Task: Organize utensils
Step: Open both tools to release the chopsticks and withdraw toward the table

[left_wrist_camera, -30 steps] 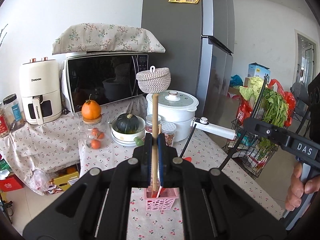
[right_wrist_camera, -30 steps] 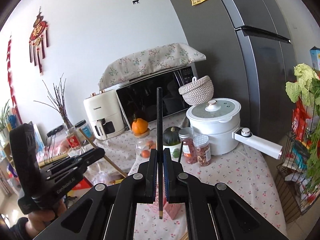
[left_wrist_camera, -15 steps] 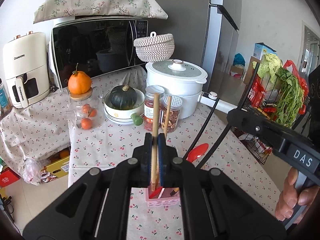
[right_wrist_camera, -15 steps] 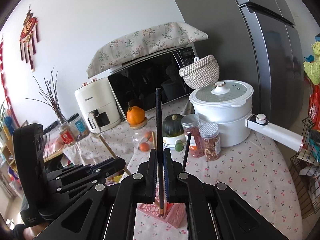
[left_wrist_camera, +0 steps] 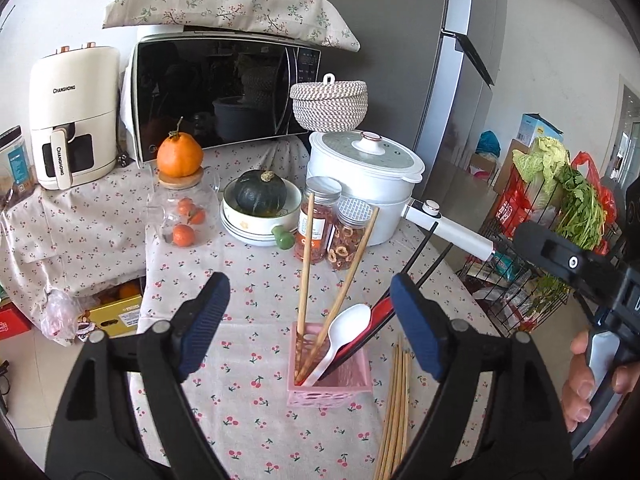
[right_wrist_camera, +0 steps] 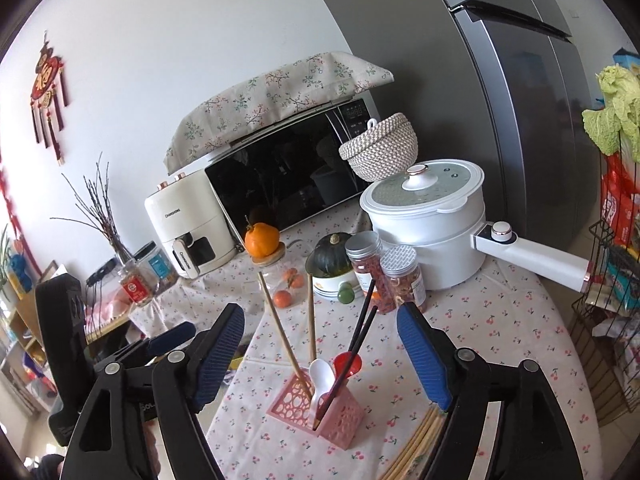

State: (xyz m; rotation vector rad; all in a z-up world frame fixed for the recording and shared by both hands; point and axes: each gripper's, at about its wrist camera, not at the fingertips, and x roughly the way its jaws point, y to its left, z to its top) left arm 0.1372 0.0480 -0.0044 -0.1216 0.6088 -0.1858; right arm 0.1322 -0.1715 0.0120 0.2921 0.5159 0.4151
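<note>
A pink perforated utensil holder (left_wrist_camera: 330, 386) (right_wrist_camera: 318, 412) stands on the cherry-print tablecloth. In it are two wooden chopsticks (left_wrist_camera: 306, 264) (right_wrist_camera: 280, 332), two black chopsticks (right_wrist_camera: 362, 326), a white spoon (left_wrist_camera: 348, 322) (right_wrist_camera: 322, 374) and a red spoon (right_wrist_camera: 348, 362). My left gripper (left_wrist_camera: 310, 328) is open and empty just above and in front of the holder. My right gripper (right_wrist_camera: 320, 358) is open and empty above the holder. A bundle of wooden chopsticks (left_wrist_camera: 394, 404) (right_wrist_camera: 416, 440) lies on the cloth right of the holder.
Behind the holder stand two spice jars (left_wrist_camera: 332, 224), a bowl with a green squash (left_wrist_camera: 260, 210), a glass jar with an orange on top (left_wrist_camera: 182, 200) and a white pot with a long handle (left_wrist_camera: 368, 176). A wire vegetable rack (left_wrist_camera: 536, 240) stands right of the table.
Both grippers opened and let go: the wooden chopstick from the left and the black chopstick from the right now stand in the pink holder. Both grippers came closer to the holder.
</note>
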